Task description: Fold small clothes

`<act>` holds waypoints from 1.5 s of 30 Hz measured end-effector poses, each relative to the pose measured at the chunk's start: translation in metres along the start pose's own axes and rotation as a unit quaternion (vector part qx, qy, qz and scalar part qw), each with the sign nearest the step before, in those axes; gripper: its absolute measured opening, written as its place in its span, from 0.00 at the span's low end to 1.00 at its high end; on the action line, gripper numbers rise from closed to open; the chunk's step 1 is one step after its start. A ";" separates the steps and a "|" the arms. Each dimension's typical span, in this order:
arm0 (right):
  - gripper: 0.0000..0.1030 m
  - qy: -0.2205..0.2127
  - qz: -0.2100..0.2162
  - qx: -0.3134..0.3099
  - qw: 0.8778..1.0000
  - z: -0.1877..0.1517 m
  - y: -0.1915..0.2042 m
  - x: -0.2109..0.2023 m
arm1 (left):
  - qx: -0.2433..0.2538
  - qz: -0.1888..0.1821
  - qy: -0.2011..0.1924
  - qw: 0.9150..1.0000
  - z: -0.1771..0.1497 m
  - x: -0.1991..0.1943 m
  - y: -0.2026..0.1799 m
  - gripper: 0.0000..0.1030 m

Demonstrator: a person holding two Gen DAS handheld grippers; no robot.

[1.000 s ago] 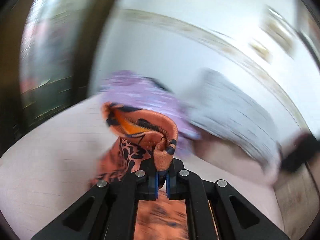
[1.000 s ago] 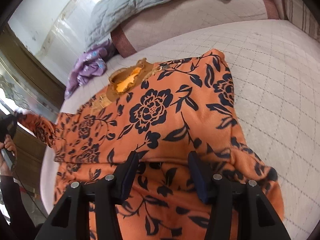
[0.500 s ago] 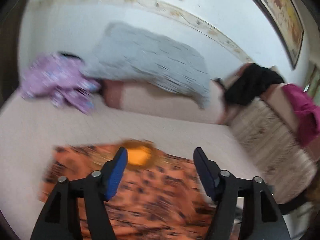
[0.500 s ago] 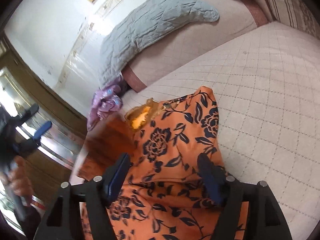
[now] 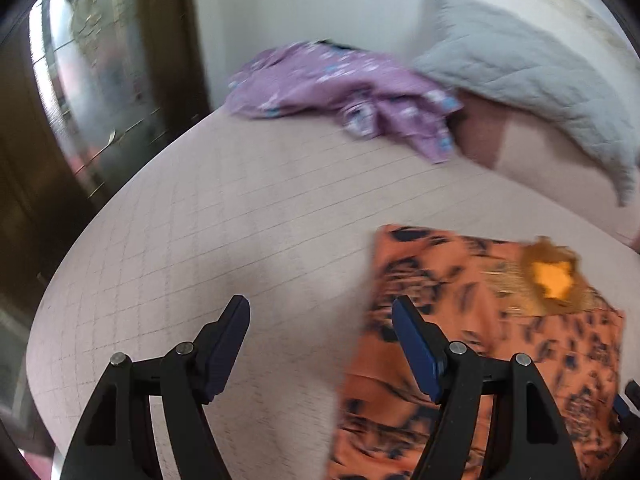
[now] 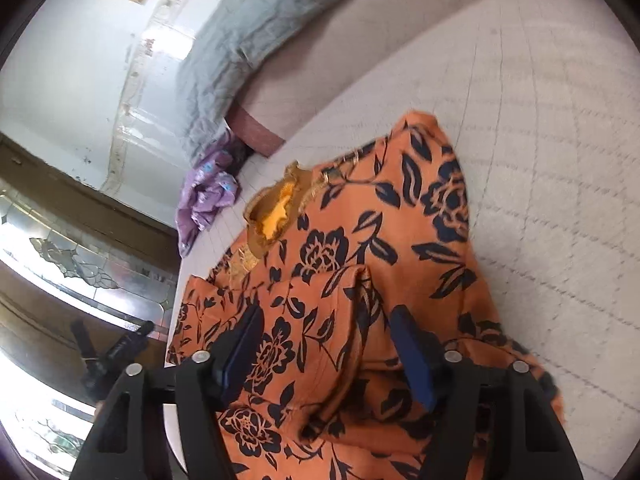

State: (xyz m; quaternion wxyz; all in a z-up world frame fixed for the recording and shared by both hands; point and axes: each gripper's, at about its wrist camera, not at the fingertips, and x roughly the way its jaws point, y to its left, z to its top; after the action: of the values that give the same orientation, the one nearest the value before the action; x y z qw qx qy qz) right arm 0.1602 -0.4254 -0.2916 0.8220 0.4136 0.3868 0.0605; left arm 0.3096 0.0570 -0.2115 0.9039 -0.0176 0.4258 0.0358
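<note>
- My left tool (image 5: pixel 320 332) is spread wide with nothing between its pads; it hangs over bare bedspread, its right finger just over the left edge of the orange floral garment (image 5: pixel 480 320).
- My right tool (image 6: pixel 326 344) stands apart too, its jaws closing, with a raised fold of the orange floral garment (image 6: pixel 360 260) between the pads; I see no pad pressing on the cloth.
- The garment lies mostly flat on the bed (image 5: pixel 240 220), a quilted pale bedspread with a stitched grid. Its gold-trimmed neckline (image 6: pixel 276 208) points toward the head of the bed.
- One side looks folded in, leaving a fairly straight left edge in the left wrist view.
- At the head end a purple patterned garment (image 5: pixel 344 92) lies crumpled, touching a grey quilted pillow (image 5: pixel 520 76) that leans over a pinkish bolster.
- Behind them is a white wall; along the bed's left side runs dark wood panelling with etched glass (image 6: pixel 80 264).
- Open room: a broad bare stretch of bedspread lies to the left of the orange cloth and between it and the purple garment, and another wide bare stretch to its right in the right wrist view.
- The bed's left edge falls away close to the garment's lower left corner, so that side is tight.
</note>
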 end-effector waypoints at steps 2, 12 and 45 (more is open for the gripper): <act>0.58 0.015 -0.021 0.002 1.000 0.000 0.002 0.015 | 0.004 0.007 0.001 1.000 -0.004 0.004 0.001 0.72; 0.11 -0.054 -0.108 -0.116 0.986 0.006 0.074 -0.001 | 0.019 0.011 0.024 0.999 -0.014 0.020 -0.001 0.72; 0.38 -0.014 -0.168 -0.137 0.976 0.023 0.074 0.025 | 0.182 -0.032 -0.009 0.983 -0.050 -0.001 -0.087 0.72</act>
State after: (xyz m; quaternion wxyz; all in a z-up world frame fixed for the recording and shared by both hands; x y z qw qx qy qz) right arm 0.2099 -0.3810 -0.2444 0.8746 0.2274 0.4270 -0.0322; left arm 0.2775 -0.0327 -0.2419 0.8967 0.1334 0.4161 -0.0713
